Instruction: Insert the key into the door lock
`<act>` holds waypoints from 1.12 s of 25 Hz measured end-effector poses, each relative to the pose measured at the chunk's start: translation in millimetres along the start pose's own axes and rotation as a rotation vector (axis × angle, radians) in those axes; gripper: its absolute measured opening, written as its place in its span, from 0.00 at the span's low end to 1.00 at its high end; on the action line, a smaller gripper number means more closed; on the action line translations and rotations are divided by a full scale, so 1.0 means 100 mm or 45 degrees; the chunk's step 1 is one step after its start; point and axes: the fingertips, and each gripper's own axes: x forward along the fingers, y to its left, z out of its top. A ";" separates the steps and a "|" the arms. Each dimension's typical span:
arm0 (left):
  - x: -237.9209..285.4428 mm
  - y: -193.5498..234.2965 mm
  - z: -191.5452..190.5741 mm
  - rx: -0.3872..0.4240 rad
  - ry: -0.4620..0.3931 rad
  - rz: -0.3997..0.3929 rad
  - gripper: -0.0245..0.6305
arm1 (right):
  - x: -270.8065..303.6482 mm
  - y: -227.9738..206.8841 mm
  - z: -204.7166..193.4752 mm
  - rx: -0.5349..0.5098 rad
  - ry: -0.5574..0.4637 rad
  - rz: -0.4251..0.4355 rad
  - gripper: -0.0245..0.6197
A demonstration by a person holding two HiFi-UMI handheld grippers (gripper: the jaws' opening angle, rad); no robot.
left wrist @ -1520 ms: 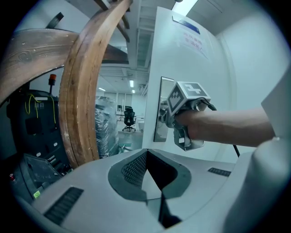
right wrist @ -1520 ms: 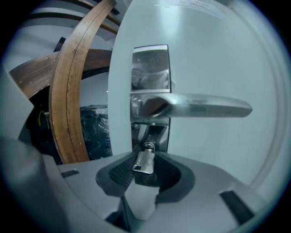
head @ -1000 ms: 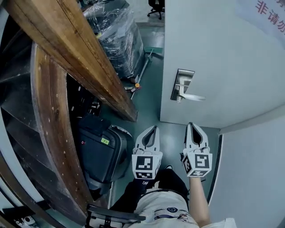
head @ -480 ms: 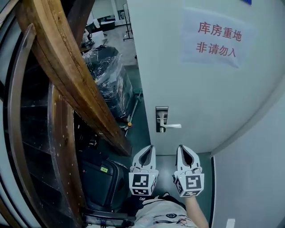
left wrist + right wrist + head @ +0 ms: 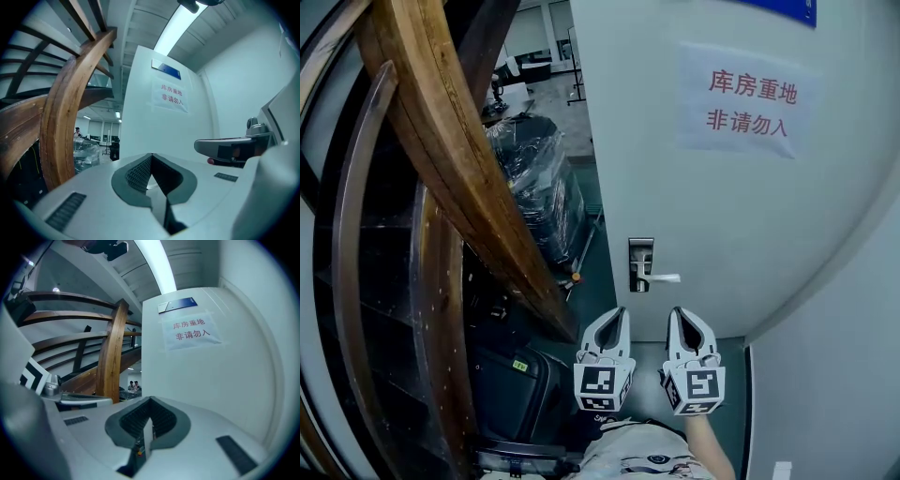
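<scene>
Key held short of the door lock
The key (image 5: pixel 146 434), a thin flat blade, is pinched edge-on between the closed jaws of the right gripper (image 5: pixel 680 313), below and well apart from the door lock (image 5: pixel 641 264), whose plate and lever handle (image 5: pixel 664 277) sit at the left edge of the white door (image 5: pixel 722 206); the left gripper (image 5: pixel 616 312) alongside is closed on nothing; a red-lettered paper notice (image 5: pixel 748 100) hangs higher up the door, and a curved wooden staircase (image 5: pixel 459 169) rises at left
</scene>
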 end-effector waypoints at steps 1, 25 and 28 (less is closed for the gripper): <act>0.01 0.00 0.01 0.002 -0.005 0.002 0.04 | 0.01 0.01 0.01 0.000 -0.001 0.006 0.05; 0.19 0.01 -0.02 0.019 0.005 -0.029 0.04 | 0.20 0.05 0.03 -0.008 -0.003 0.020 0.05; 0.21 0.02 -0.03 0.020 0.009 -0.034 0.04 | 0.22 0.06 0.01 -0.011 0.001 0.025 0.05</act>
